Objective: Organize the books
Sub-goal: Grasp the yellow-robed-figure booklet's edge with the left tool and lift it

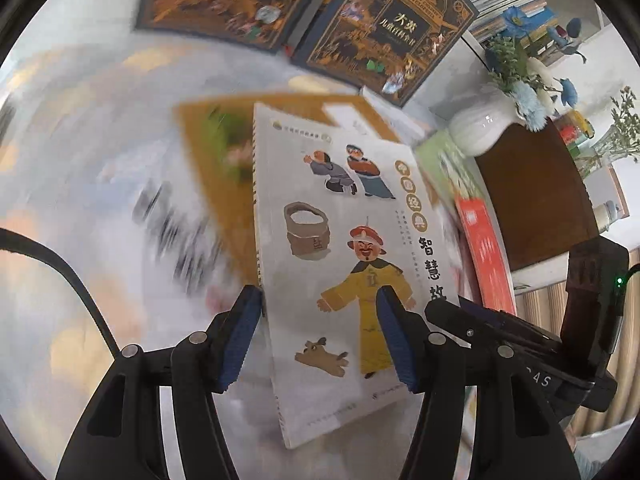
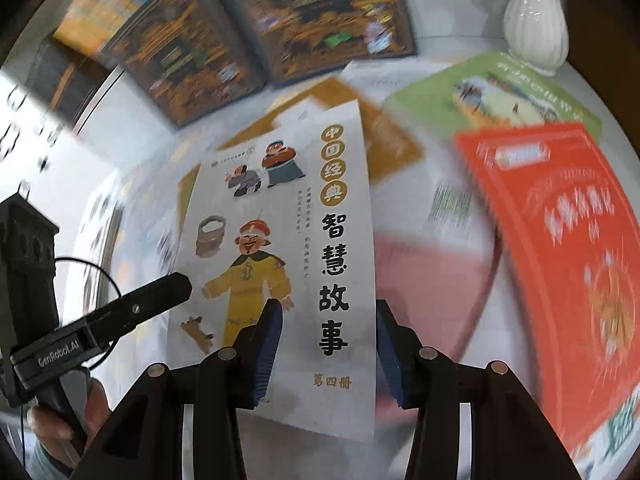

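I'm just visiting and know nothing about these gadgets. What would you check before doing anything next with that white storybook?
1. Left gripper holds the storybook: ok, its jaws sit on the spine side.
2. Right gripper holds it too: ok, its jaws sit on the opposite edge.
3. Cover flat, not bending: ok.
4. Vase out of the way: ok, it stands upright behind the green book.
5. Tidy spot underneath to set it down: not ok, the red book and others lie scattered.
6. Where the storybook should end up: cannot tell.
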A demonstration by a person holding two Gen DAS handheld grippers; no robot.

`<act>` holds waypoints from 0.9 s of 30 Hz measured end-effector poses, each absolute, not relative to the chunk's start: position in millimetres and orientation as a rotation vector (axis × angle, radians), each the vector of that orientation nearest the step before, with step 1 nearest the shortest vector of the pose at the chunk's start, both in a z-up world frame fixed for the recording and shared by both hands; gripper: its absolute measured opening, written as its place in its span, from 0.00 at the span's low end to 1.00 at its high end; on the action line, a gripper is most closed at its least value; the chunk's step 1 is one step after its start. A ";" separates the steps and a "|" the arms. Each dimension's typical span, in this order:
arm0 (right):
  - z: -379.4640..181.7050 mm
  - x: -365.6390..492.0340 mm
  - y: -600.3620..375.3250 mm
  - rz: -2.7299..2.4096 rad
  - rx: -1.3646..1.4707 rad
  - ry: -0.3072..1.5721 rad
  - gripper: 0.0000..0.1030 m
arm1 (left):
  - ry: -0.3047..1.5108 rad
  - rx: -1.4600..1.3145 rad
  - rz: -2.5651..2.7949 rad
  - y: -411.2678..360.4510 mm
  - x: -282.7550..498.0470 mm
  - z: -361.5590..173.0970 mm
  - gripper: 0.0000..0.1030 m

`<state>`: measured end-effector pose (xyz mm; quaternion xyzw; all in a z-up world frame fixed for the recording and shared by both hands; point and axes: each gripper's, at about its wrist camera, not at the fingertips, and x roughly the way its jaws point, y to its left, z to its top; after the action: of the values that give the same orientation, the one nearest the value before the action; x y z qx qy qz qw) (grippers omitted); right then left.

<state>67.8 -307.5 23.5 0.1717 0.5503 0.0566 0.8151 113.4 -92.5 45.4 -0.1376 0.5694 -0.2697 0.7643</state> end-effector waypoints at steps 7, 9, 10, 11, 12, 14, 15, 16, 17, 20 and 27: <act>3.9 -34.0 -258.1 0.209 0.250 1.292 0.45 | 1.299 -0.359 -0.520 -41.0 10.0 39.5 0.55; -4.7 -53.7 -255.9 0.213 0.264 1.304 0.45 | 1.316 -0.396 -0.516 -29.6 -10.5 33.2 0.55; -2.3 -58.4 -255.5 0.216 0.254 1.290 0.45 | 1.328 -0.416 -0.508 -25.0 -19.1 29.1 0.55; -1.3 -59.3 -255.3 0.222 0.244 1.299 0.45 | 1.332 -0.428 -0.491 -21.4 -25.4 26.8 0.55; 0.2 -60.5 -256.3 0.224 0.240 1.304 0.45 | 1.328 -0.435 -0.484 -18.9 -30.1 26.7 0.55; 5.7 -61.3 -261.2 0.213 0.244 1.284 0.43 | 1.319 -0.415 -0.474 -16.7 -40.4 29.6 0.55; 7.6 -64.6 -263.6 0.218 0.246 1.277 0.43 | 1.316 -0.391 -0.465 -16.6 -44.5 30.9 0.55; 8.1 -66.8 -263.5 0.219 0.236 1.269 0.40 | 1.317 -0.366 -0.454 -16.8 -48.1 30.9 0.55; 7.8 -70.5 -261.3 0.214 0.208 1.264 0.35 | 1.330 -0.350 -0.448 -17.4 -51.7 28.2 0.55; 2.0 -78.3 -250.7 0.202 0.143 1.278 0.33 | 1.310 -0.343 -0.458 -20.5 -60.2 26.9 0.55; -0.9 -79.6 -247.3 0.216 0.139 1.261 0.34 | 1.244 -0.480 -0.555 -6.7 -70.6 38.8 0.37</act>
<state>-79.6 -247.3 -0.9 0.0646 0.5878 0.1006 0.8001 -70.6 -6.7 38.8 -0.2197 0.5695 -0.2540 0.7503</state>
